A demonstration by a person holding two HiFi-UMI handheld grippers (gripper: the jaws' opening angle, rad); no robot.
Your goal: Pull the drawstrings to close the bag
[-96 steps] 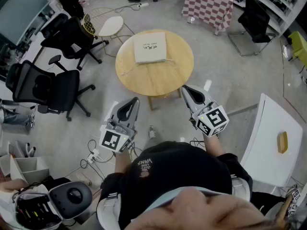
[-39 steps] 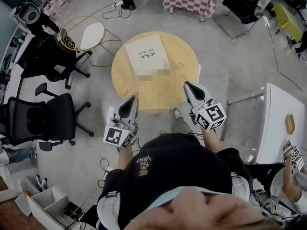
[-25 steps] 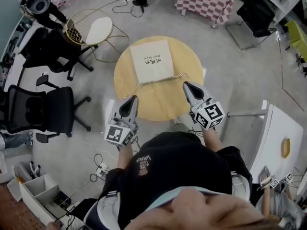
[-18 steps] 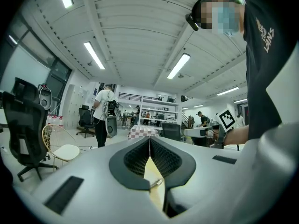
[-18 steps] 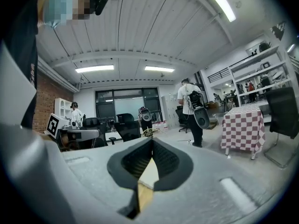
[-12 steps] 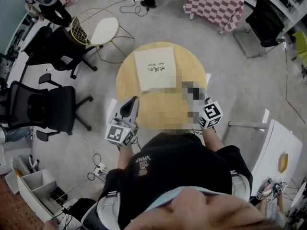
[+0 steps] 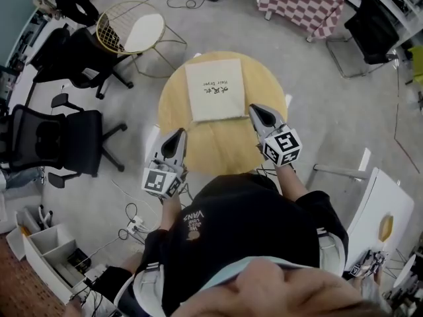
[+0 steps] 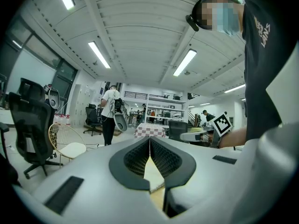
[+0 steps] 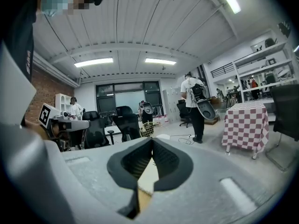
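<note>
Person's dark shirt [image 7: 244, 230] fills the near edge of the head view; each forearm reaches forward with a gripper in hand.

Left gripper [image 7: 178, 133]: jaws pressed together along their whole length, nothing between them; held about level; its tip shows at the near-left edge of the round wooden table [image 7: 218, 147].

Right gripper [image 7: 254, 109]: jaws likewise closed tight and empty; tilted slightly downward; its tip lies just beside the near-right corner of the bag [image 7: 213, 88]; contact with the bag cannot be told.

Bag: flat, cream, roughly square, with small dark print across its middle; it lies on the far half of the table, between the two grippers and beyond them; the drawstrings are too thin to make out here.

Through the slit below each pair of closed jaws, a strip of cream cloth and pale wood shows.

Left of the table: black office chair [image 7: 63, 137] on the grey floor; farther back, a wire chair [image 7: 135, 32] with a white seat.

Far right: a table under a red-and-white checked cloth [image 7: 301, 5]; near right: white tabletop [image 7: 373, 203].

In the left gripper view, a person in a white shirt [image 8: 110, 111] stands far across the room.
</note>
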